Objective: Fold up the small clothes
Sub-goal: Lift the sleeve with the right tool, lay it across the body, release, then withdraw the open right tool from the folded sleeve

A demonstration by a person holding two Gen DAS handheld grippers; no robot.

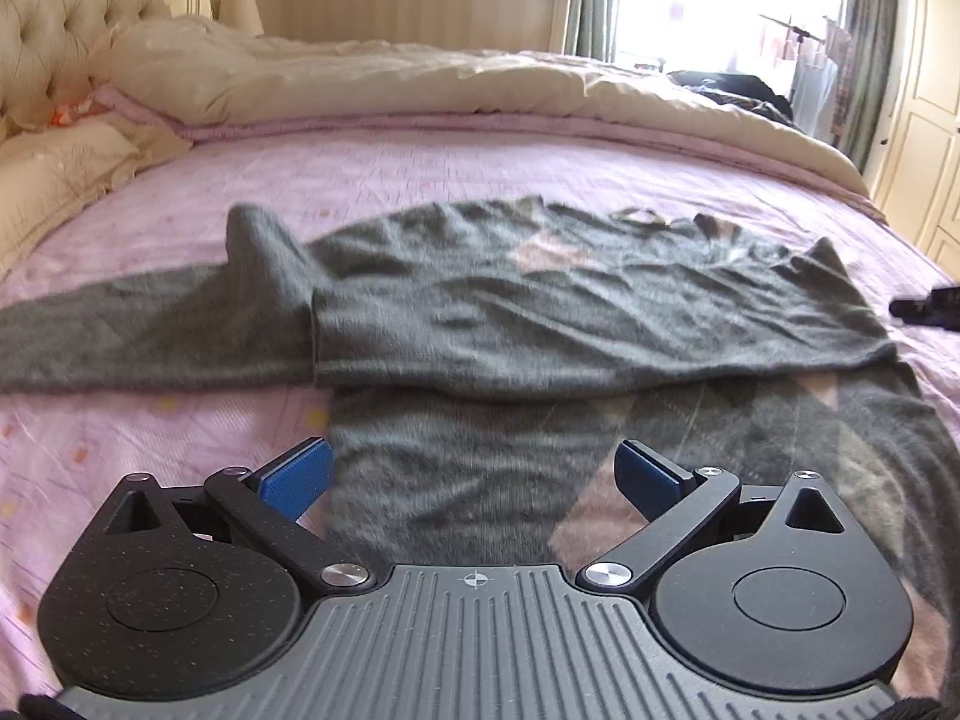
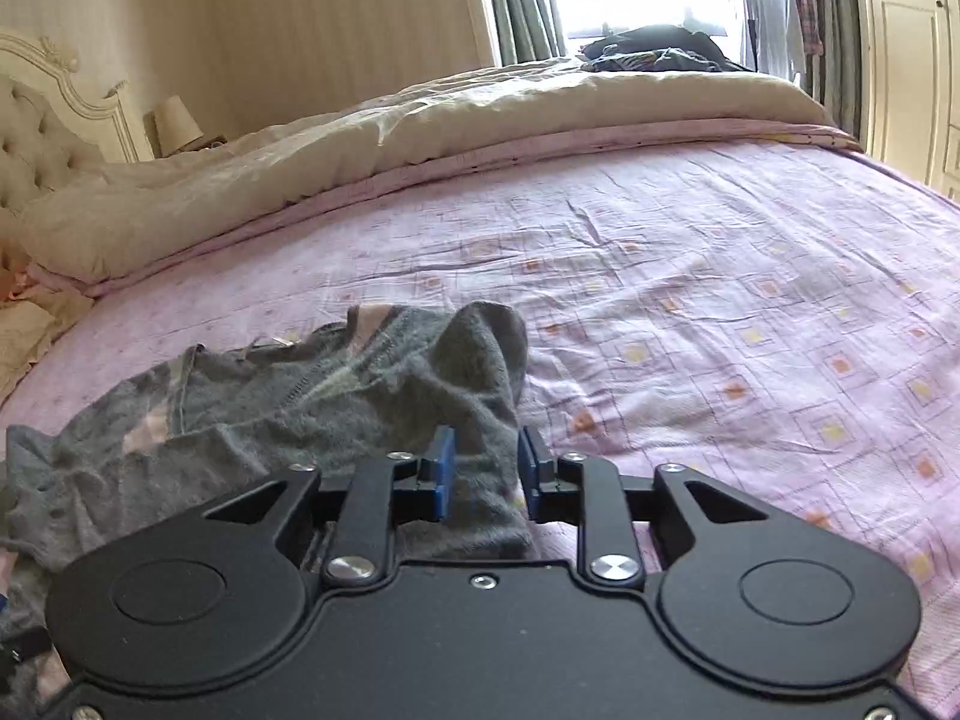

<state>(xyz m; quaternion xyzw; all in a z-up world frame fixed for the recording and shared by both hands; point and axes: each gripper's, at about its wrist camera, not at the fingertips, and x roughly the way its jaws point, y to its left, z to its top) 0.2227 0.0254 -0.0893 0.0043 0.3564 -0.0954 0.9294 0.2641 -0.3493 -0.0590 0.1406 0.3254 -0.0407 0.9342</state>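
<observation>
- Nearest your left wrist camera sits the ribbed grey body of the left gripper (image 1: 474, 474), its blue-padded jaws spread wide with nothing between them, hovering low over the hem end of the grey knitted sweater with the pale pink diamond pattern (image 1: 540, 312).
- Your right gripper (image 2: 483, 468) shows its jaws parted around a raised fold of that sweater (image 2: 288, 402); the knit stands between the blue pads (image 2: 443, 468), but a gap shows on each side, so you are not clamping it.
- You have the sweater spread across the pink patterned bedsheet (image 1: 420, 168), one side already turned over the body, and a sleeve (image 1: 120, 330) lying out towards the left edge of the left view.
- By my reading you are between folds: the right-hand fold looks laid and let go, while that sleeve is not yet brought in.
- Your next move probably calls for backing the right jaws off without dragging the knit, then taking the loose sleeve or the hem with the left gripper and carrying it over the body; soft wool will cling and bunch, so lift it clear before you cross.
- Motion blur softens the left view, and you cannot make out the collar clearly.
- The sweater's near edge is hidden under both gripper bodies, and its right part runs out of the left view.
- What the dark heap (image 2: 654, 48) on the cream duvet (image 2: 420, 132) is, you cannot tell, and the window glare washes out everything behind it.
</observation>
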